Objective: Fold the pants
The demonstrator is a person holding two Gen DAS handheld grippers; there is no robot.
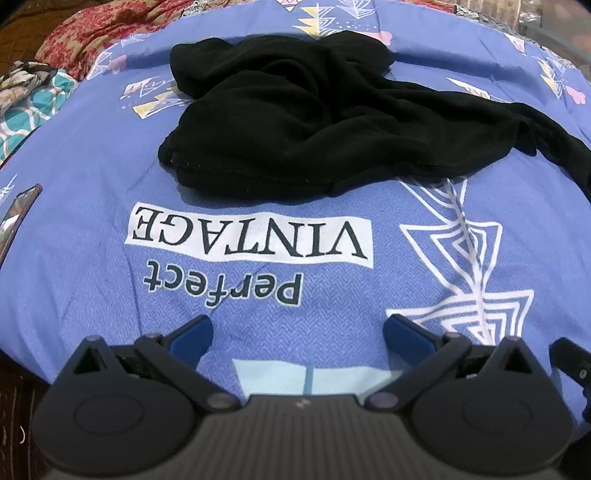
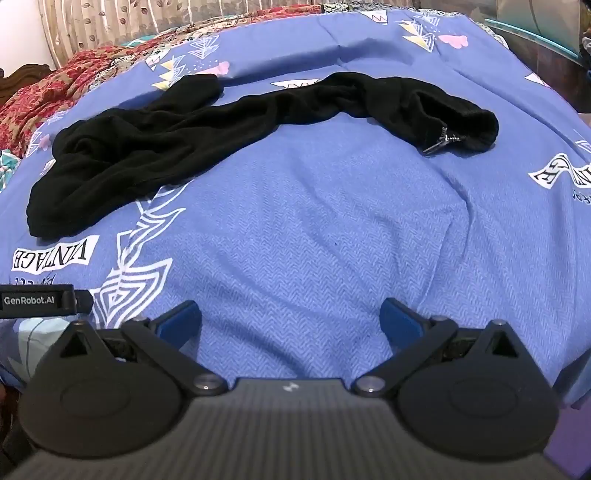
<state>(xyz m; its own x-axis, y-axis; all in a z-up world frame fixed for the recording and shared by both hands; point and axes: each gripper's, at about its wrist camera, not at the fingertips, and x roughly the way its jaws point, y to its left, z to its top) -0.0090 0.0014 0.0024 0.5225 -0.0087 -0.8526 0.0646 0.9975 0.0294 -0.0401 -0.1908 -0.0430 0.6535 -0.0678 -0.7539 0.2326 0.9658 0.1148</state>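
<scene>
The black pants (image 1: 295, 122) lie crumpled on a bed covered by a blue printed bedsheet (image 1: 92, 155), not yet folded. In the left wrist view the left gripper (image 1: 297, 332) hangs over the sheet with its jaws spread as wide as they go and nothing between the blue pads (image 1: 192, 336); only bare sheet shows in the gap. From this gripper the pants sit at twelve o'clock, well apart, past the upside-down "Perfect VINTAGE" lettering (image 1: 247, 240). The bulk of the garment is a bunched heap straight ahead, and one leg trails away toward two o'clock and runs off the right edge of the view.

In the right wrist view the right gripper (image 2: 290, 317) is likewise fully open and empty, its pads over plain sheet. Here the pants (image 2: 147, 147) stretch in a long arc across the far part of the bed: the heaped end lies at about ten o'clock from the gripper, the narrow middle passes through twelve o'clock, and the other end, with a small metal fastening (image 2: 441, 140) at its opening, sits at about one o'clock. Neither gripper touches the cloth. A strap marked "GenRobot.AI" (image 2: 37, 300) enters at nine o'clock in this view.

A red patterned blanket (image 1: 92, 33) lies bunched at the far left edge of the bed, at eleven o'clock from the left gripper.
</scene>
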